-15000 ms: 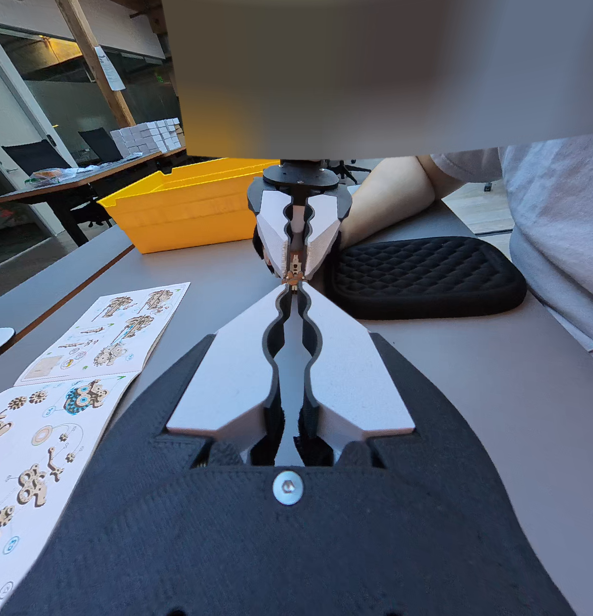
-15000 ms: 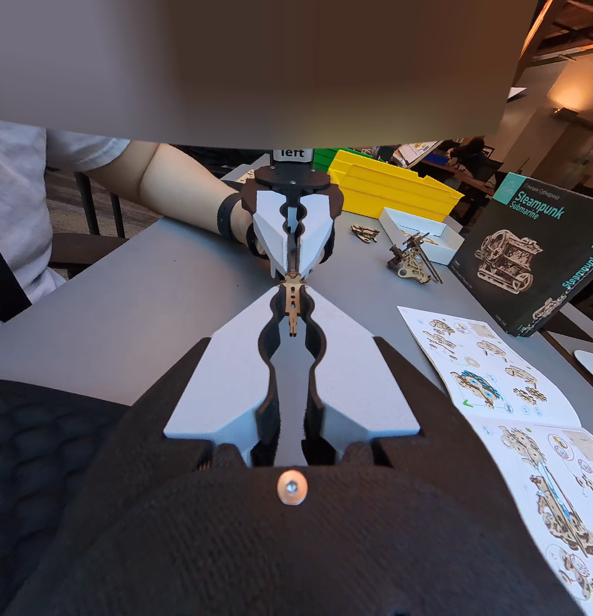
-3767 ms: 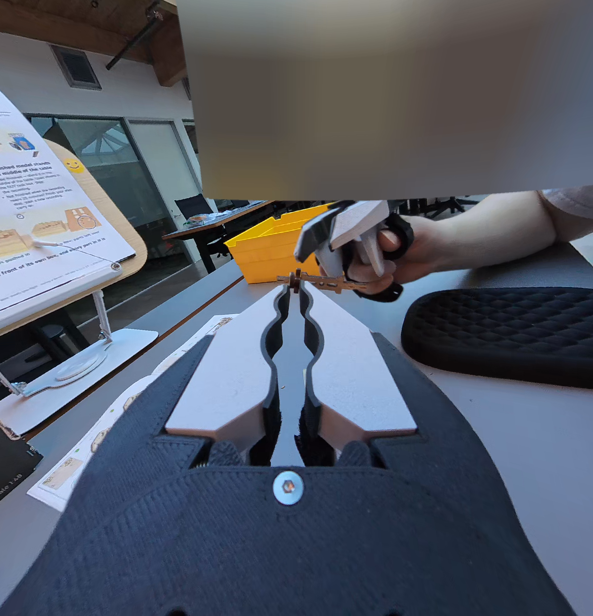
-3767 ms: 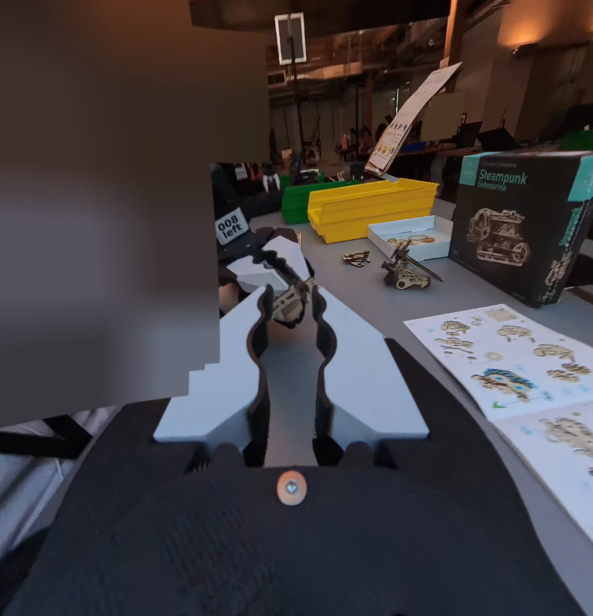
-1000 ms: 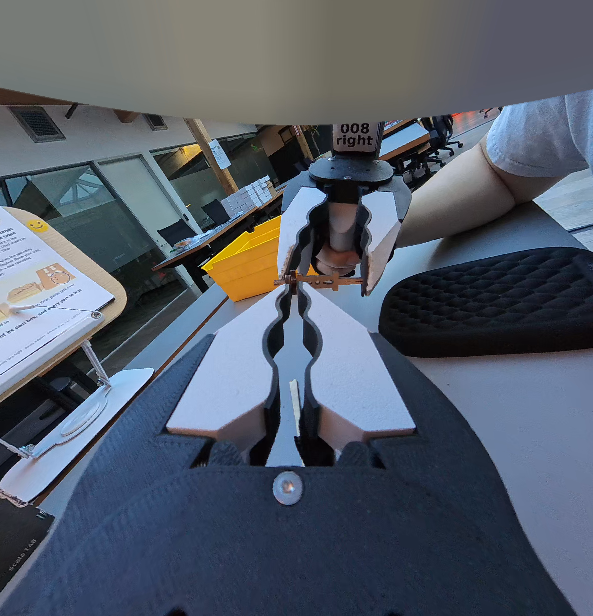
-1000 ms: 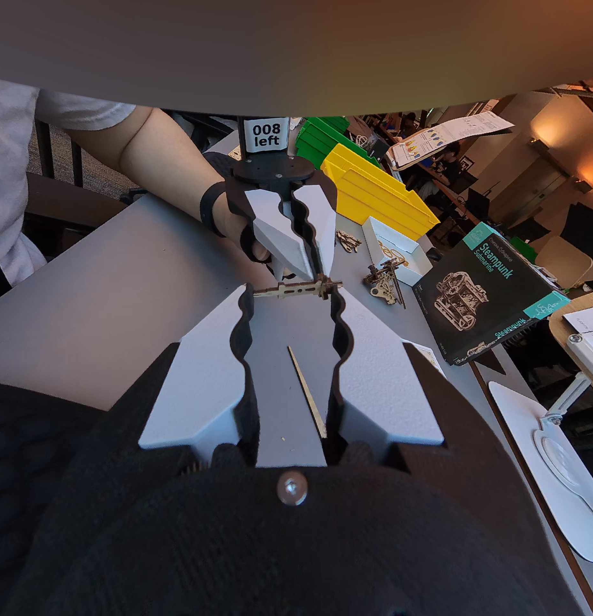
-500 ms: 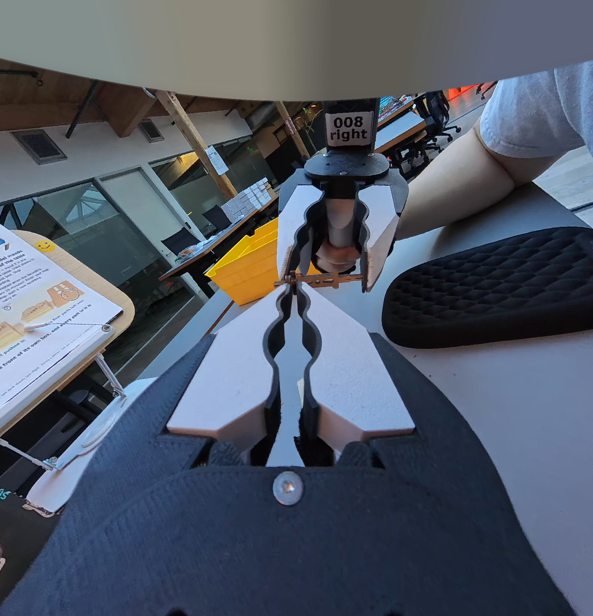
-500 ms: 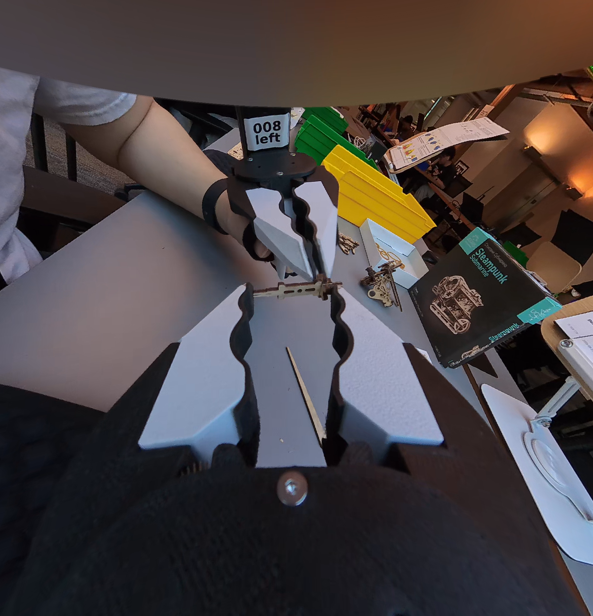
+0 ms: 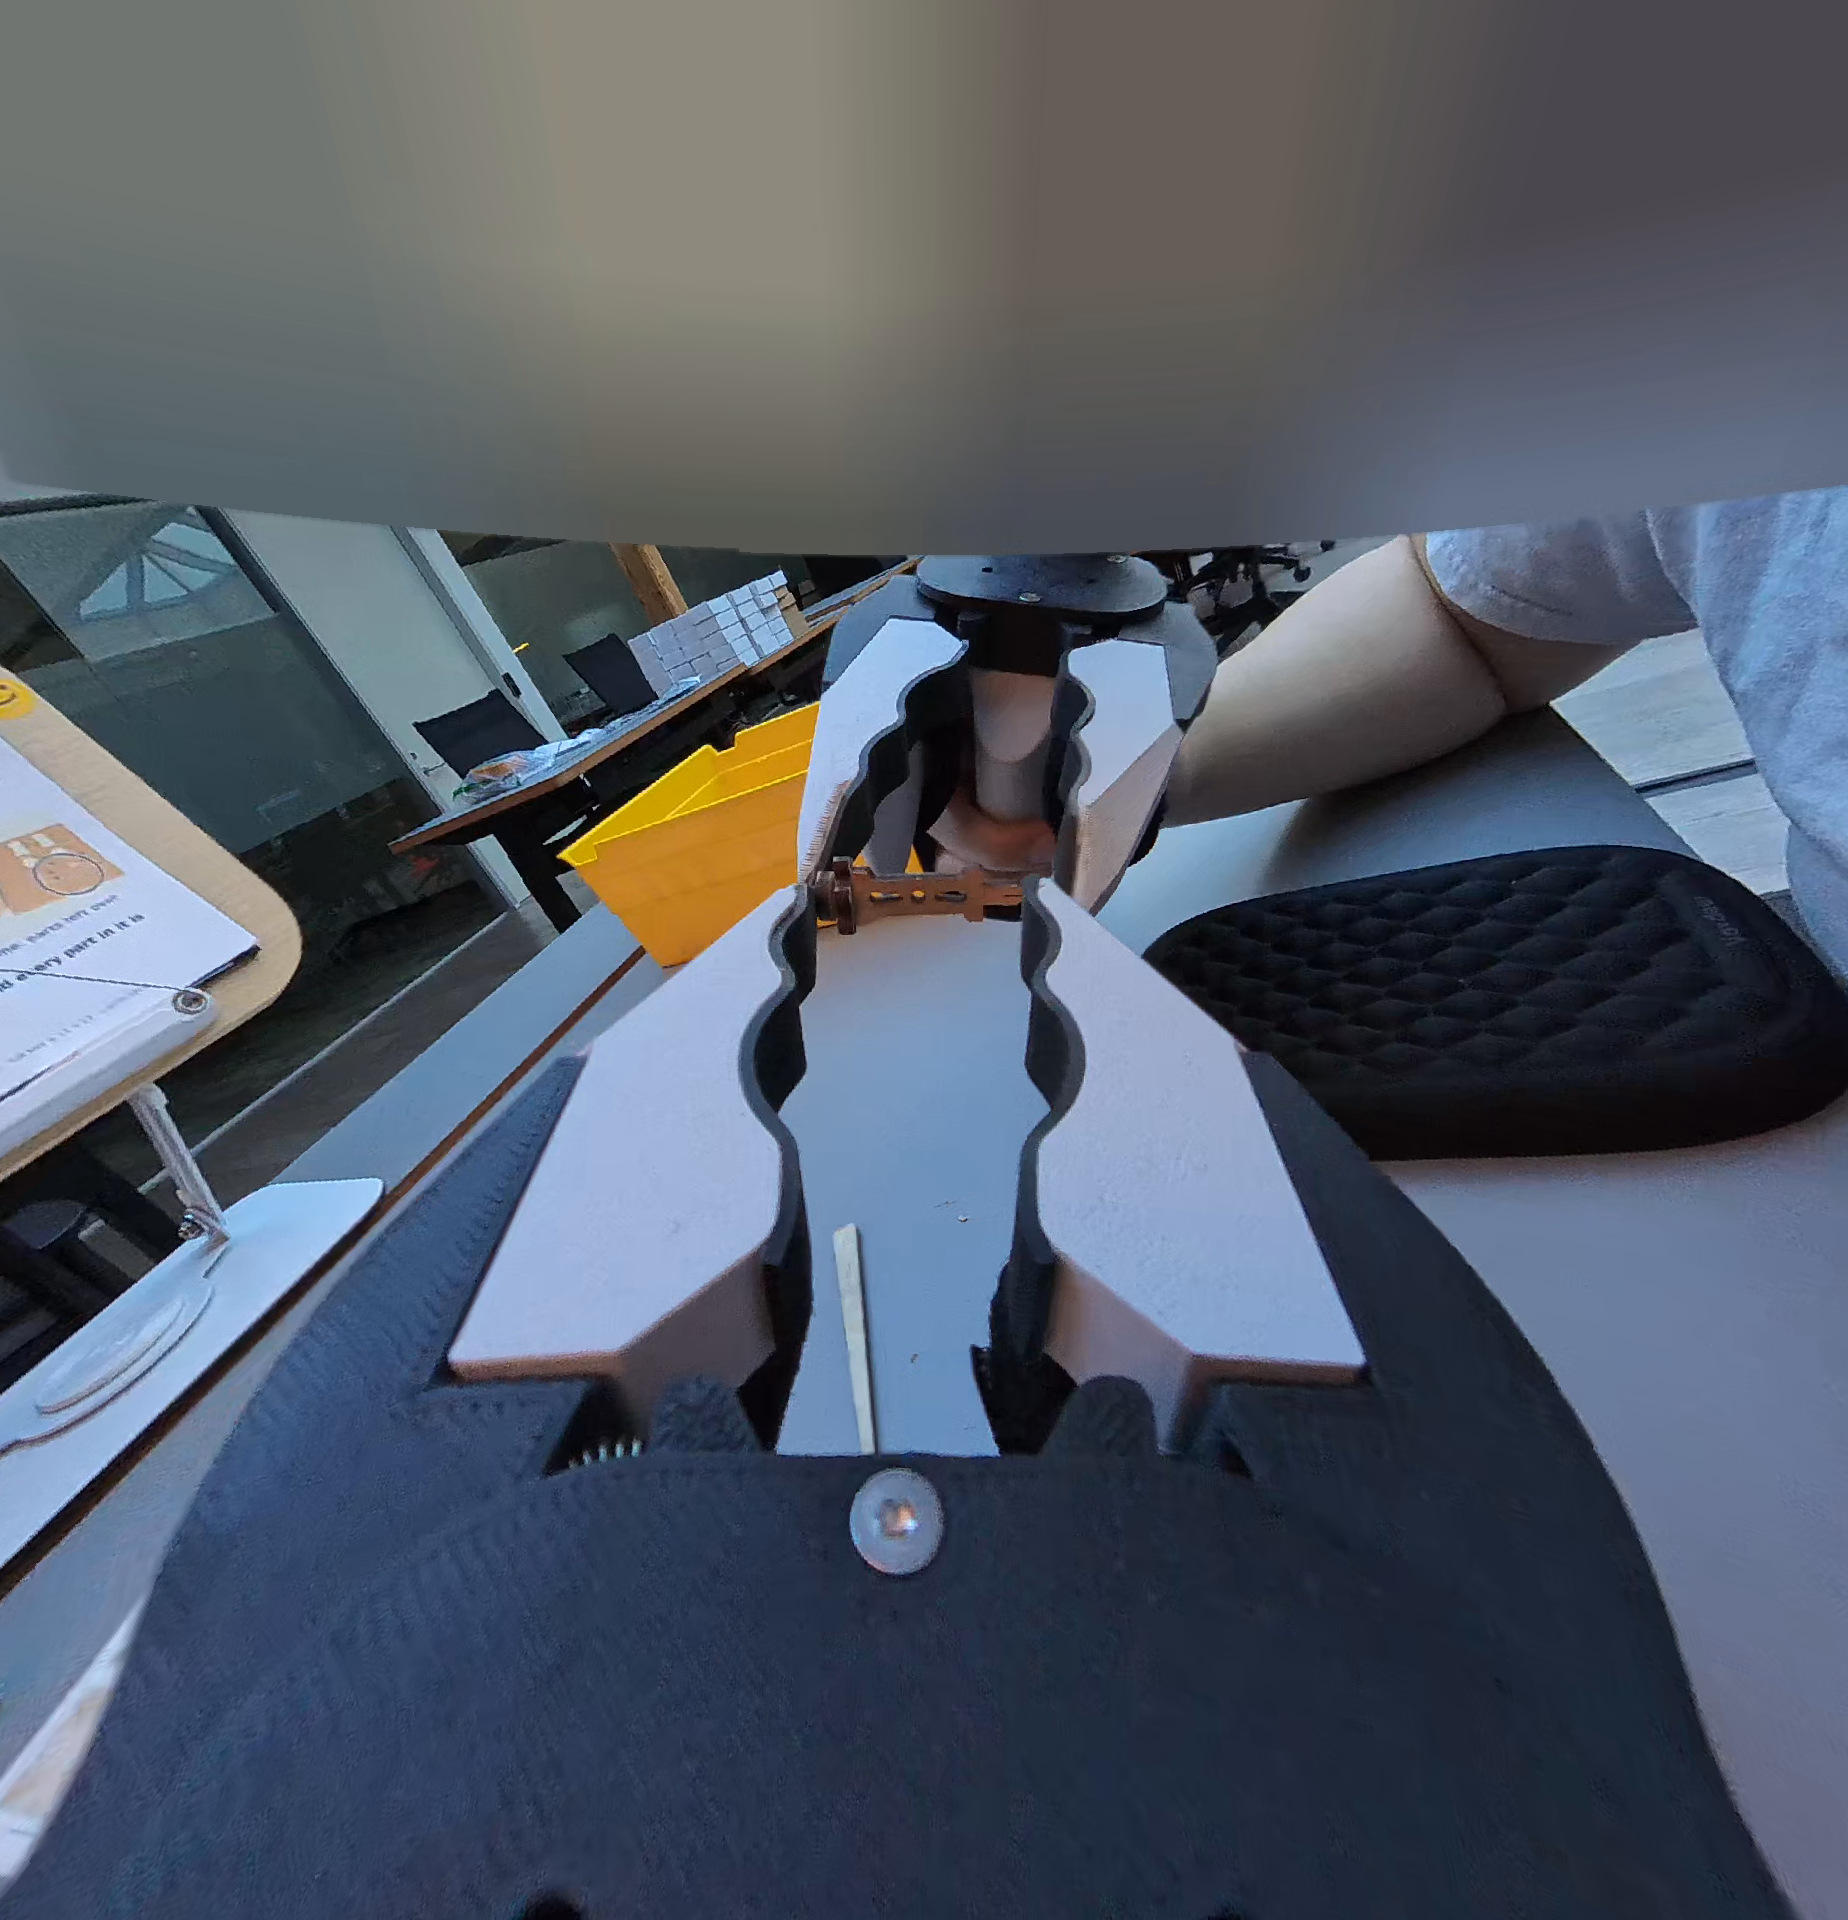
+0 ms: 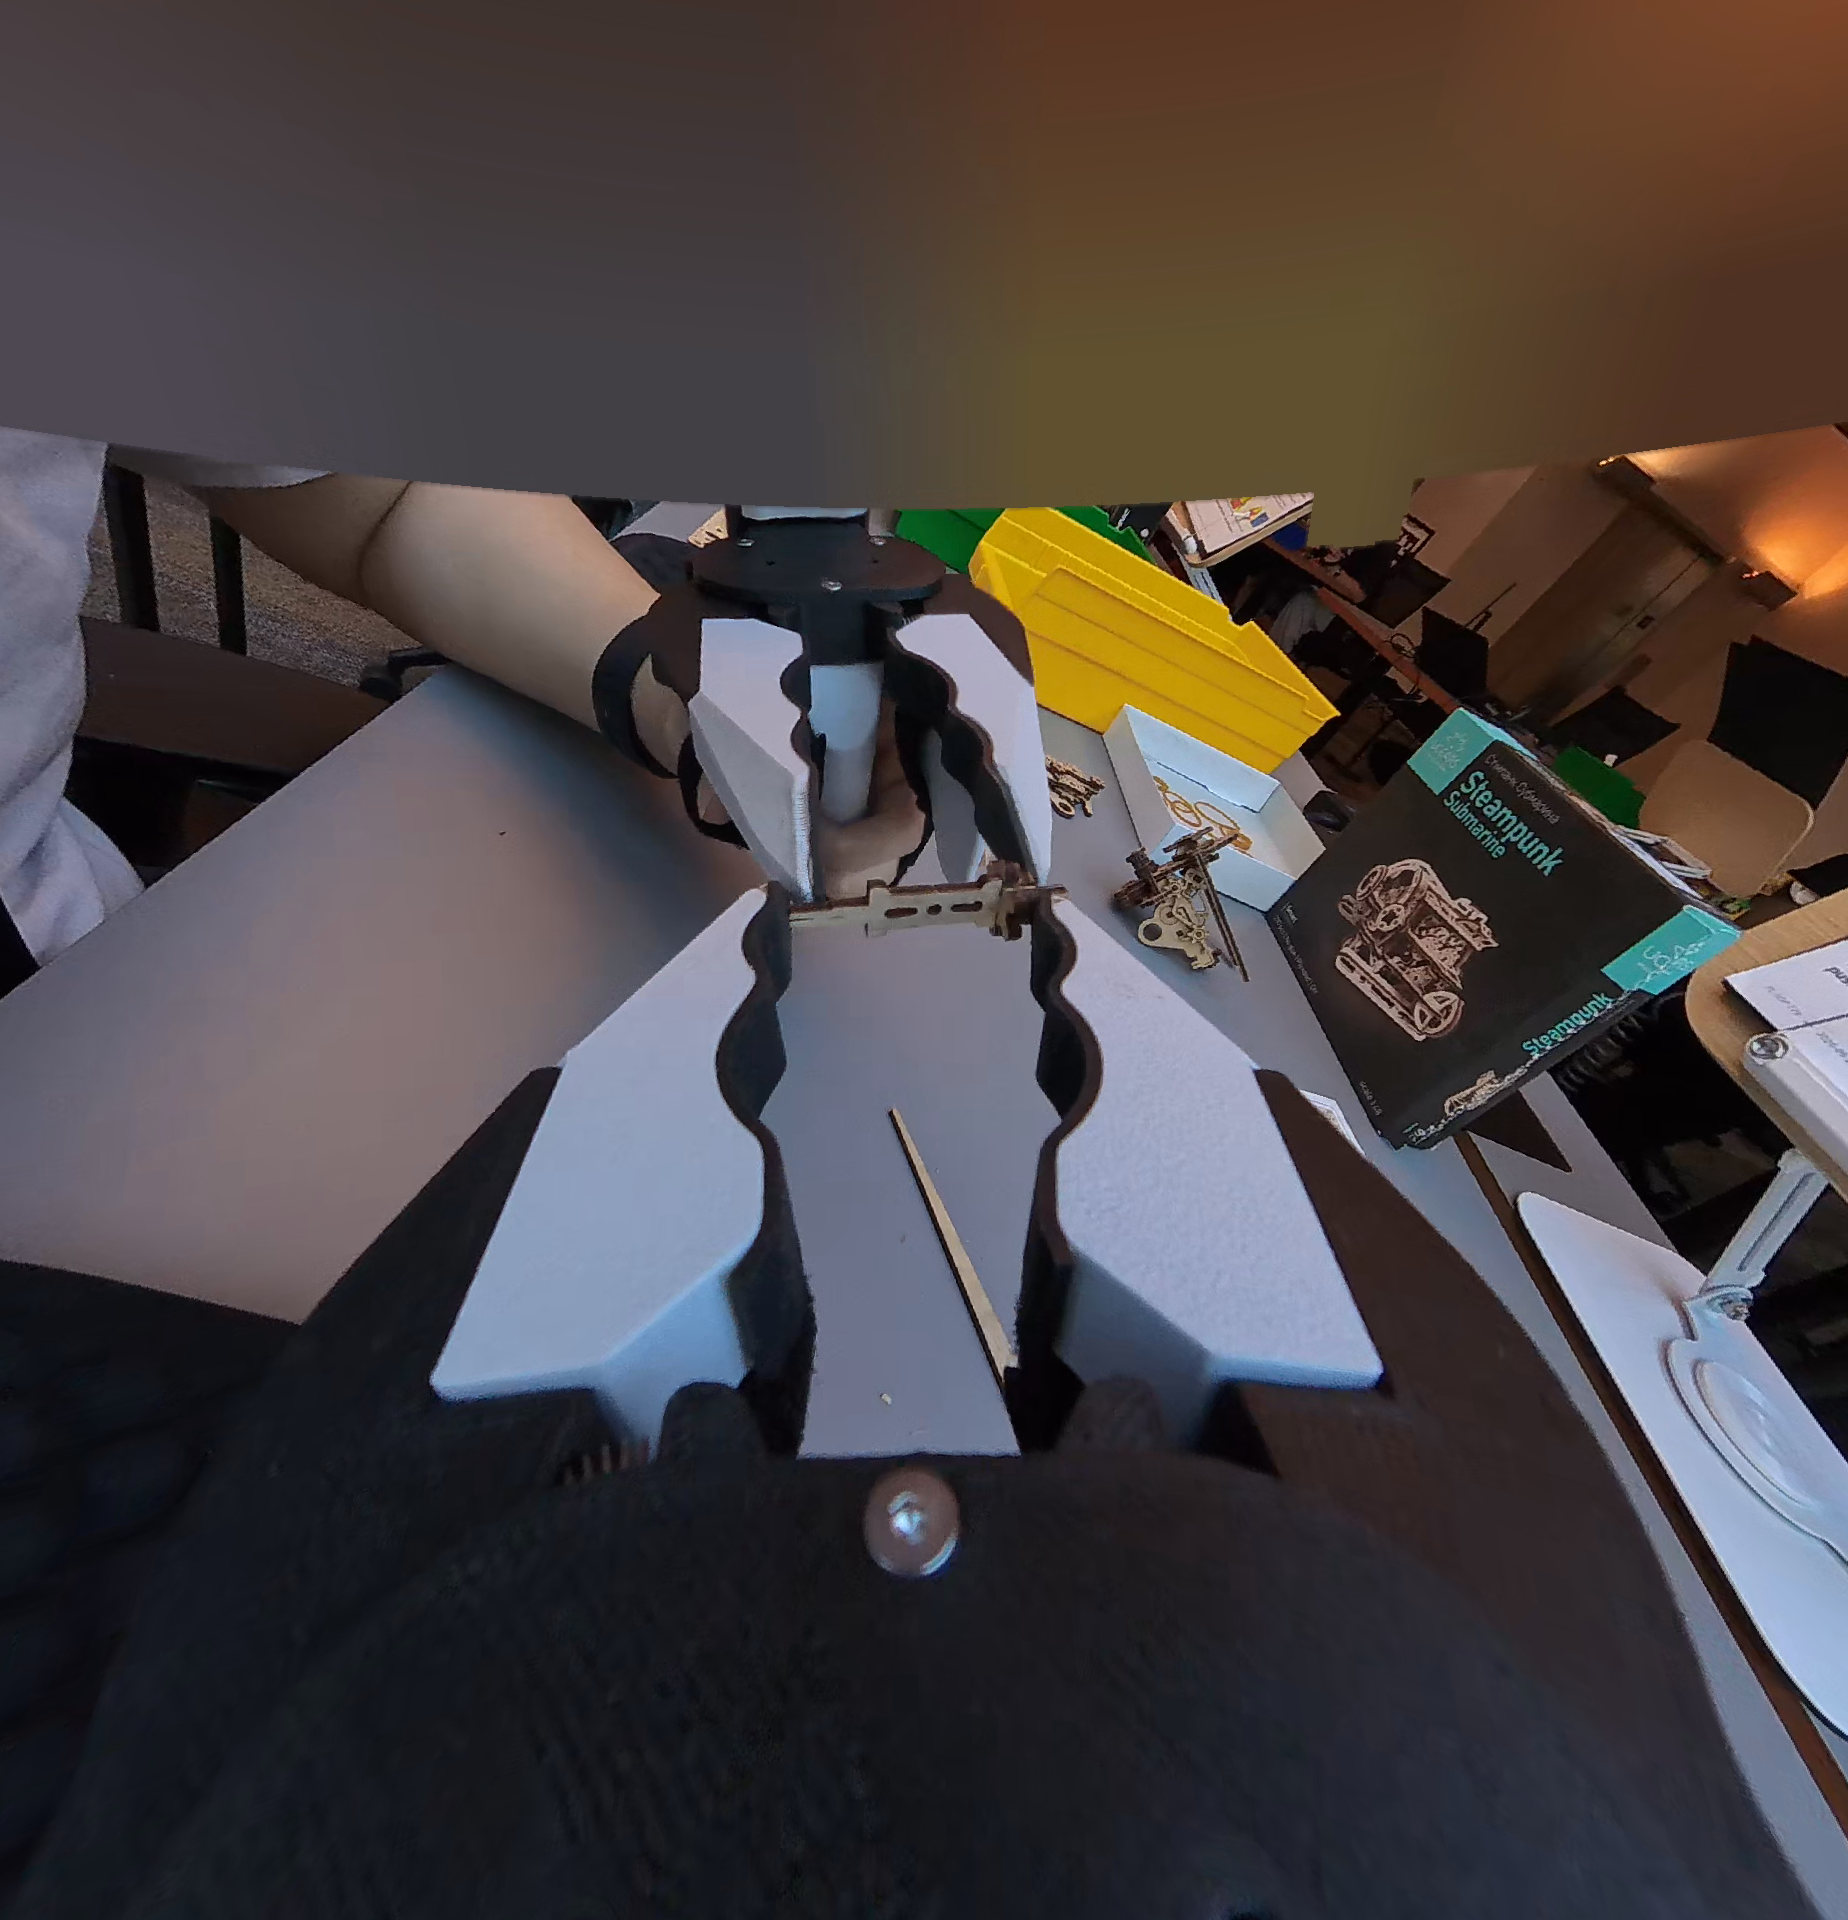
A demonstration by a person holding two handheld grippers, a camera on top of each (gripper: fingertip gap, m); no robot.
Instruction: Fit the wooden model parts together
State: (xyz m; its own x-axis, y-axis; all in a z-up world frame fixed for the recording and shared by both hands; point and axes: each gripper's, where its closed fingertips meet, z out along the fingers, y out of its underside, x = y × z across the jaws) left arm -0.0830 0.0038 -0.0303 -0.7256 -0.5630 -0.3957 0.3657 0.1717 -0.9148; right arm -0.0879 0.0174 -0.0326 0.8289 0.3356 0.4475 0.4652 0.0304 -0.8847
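A thin wooden strip with slots and a small gear at one end (image 9: pixel 920 891) hangs level above the grey table (image 9: pixel 1522 1299). My right gripper (image 10: pixel 907 914) holds it lengthwise, one fingertip on each end (image 10: pixel 909 907). My left gripper (image 9: pixel 915 904) faces it with jaws wide apart, its tips just outside the strip's two ends. I cannot tell whether they touch it. Each gripper shows in the other's view: the right one (image 9: pixel 961 862), the left one (image 10: pixel 915 852). A thin wooden stick (image 10: pixel 951 1236) lies on the table below; it also shows in the left wrist view (image 9: pixel 852 1320).
A black padded mat (image 9: pixel 1502 987) lies by the person's arm. A yellow bin (image 10: pixel 1138 634), a white tray (image 10: pixel 1200 800), a part-built wooden model (image 10: pixel 1180 904) and a black model box (image 10: pixel 1491 914) stand beyond. An instruction stand (image 9: pixel 68 914) is at the table edge. My two grippers' fingertips are within a few centimetres of each other.
My left gripper was shut on the gear end of the strip half a second ago; its jaws are now wide apart. The right gripper still holds the strip end to end.
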